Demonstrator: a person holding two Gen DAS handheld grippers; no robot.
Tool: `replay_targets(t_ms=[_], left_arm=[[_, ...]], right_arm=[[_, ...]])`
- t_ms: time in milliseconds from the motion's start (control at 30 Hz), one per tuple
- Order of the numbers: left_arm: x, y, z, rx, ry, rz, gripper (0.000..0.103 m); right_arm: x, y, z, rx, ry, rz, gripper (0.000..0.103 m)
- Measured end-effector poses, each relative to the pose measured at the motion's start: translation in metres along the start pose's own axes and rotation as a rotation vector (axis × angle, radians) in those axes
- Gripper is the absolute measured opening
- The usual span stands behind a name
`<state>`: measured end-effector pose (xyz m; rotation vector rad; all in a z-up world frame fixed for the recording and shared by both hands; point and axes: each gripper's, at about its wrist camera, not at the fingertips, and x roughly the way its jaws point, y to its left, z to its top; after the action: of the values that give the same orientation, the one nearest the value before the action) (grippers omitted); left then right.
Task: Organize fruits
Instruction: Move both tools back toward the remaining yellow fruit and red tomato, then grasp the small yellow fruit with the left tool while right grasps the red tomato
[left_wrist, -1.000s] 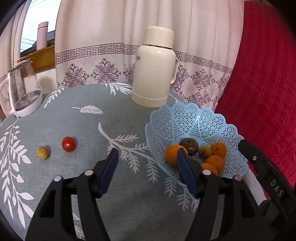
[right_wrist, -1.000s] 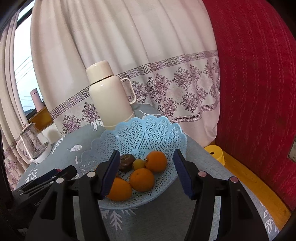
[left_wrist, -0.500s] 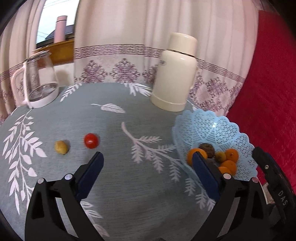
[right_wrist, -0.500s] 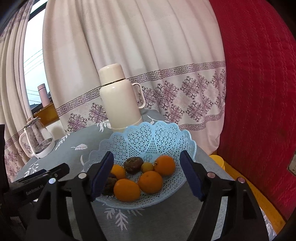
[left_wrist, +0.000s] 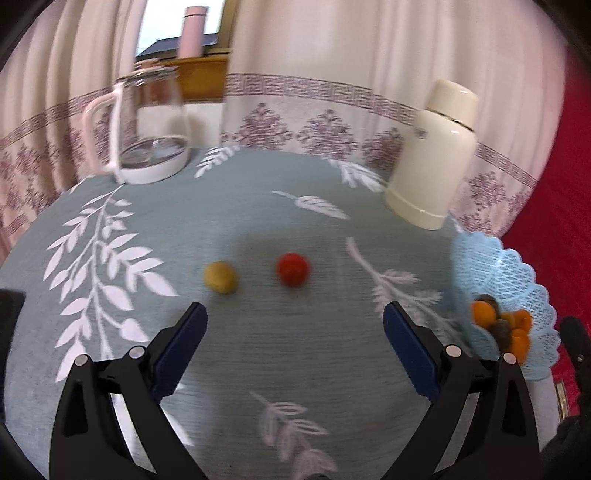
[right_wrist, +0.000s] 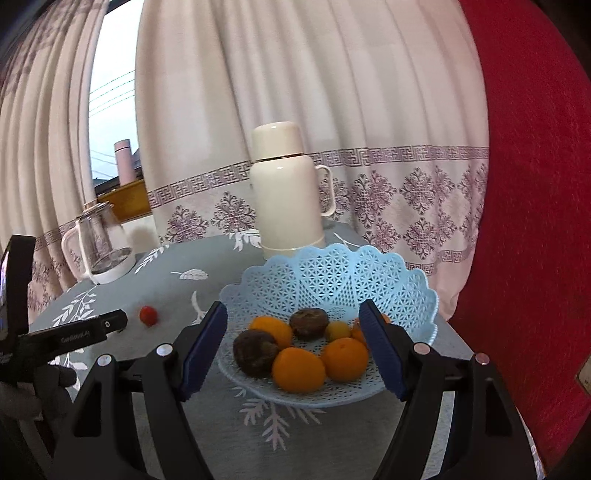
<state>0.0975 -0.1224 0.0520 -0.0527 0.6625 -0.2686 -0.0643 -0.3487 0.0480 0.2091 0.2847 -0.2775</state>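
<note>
Your worktop wears a grey-blue cloth with white leaf prints; pale patterned curtains hang beyond it. Your left hand-held gripper is spread wide and empty, with the red tomato just ahead between its fingers and the round yellow fruit ahead-left. Your right hand-held gripper is released, framing the blue basket of oranges.
</note>
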Motion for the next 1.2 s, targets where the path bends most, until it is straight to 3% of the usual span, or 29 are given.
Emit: replay_targets(t_ms=[200,500,867,933,1033,1200], left_arm=[[0.012,0.037,0.006,-0.067,0.033,0.063,0.097],[0.038,0.058,0.015,-0.053,0.088,0.114,0.094],[0.074,0.055,0.027,-0.025,0.174,0.096,0.048],[0.077,0.055,0.027,-0.021,0.177,0.098,0.044],[0.077,0.055,0.027,-0.021,0.17,0.06,0.029],[0.068,0.059,0.026,-0.05,0.131,0.036,0.029]], right_arm=[[0.002,0.006,-0.001,-0.024,0.021,0.043,0.074],[0.002,0.011,-0.002,-0.05,0.031,0.065,0.074],[0.004,0.014,-0.003,-0.064,0.041,0.065,0.074],[0.004,0.014,-0.003,-0.068,0.042,0.065,0.074],[0.004,0.015,-0.003,-0.073,0.044,0.063,0.074],[0.007,0.016,-0.004,-0.074,0.053,0.053,0.074]])
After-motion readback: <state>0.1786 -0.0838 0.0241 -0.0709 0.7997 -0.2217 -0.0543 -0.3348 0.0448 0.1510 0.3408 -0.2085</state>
